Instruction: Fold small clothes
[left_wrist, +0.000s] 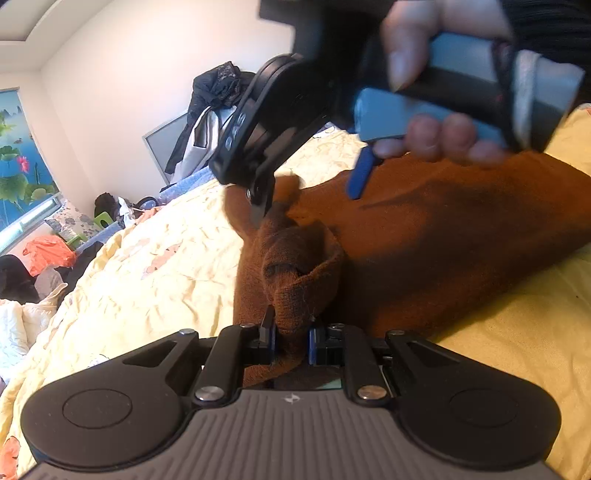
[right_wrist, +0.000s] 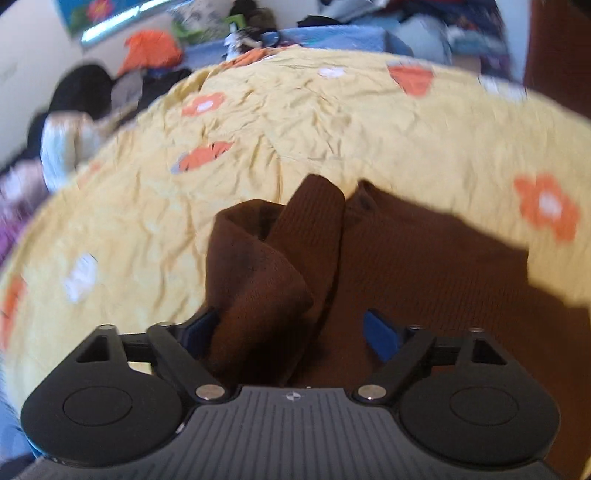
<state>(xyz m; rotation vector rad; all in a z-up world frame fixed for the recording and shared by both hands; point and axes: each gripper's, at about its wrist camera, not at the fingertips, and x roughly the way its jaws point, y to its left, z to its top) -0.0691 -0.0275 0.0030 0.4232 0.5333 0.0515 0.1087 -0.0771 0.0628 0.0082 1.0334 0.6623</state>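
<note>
Gripping a bunched fold of a brown knit garment (left_wrist: 424, 236) between narrowly set fingers, the left gripper (left_wrist: 290, 338) lifts that fold off a bed covered by a yellow quilt (left_wrist: 155, 258) printed with orange and white flowers. The rest of the garment lies spread on the quilt. Opposite, the right gripper (right_wrist: 295, 332), held in a person's hand (left_wrist: 439, 110), points steeply down with its blue-padded fingers (right_wrist: 380, 334) spread wide on either side of the raised fold, not pressing on it. Beyond the bed, heaps of clothing (left_wrist: 37, 266) line the wall, dark jackets (left_wrist: 210, 107) hang in a pile, and a lotus picture (left_wrist: 18, 158) fills the window side.
</note>
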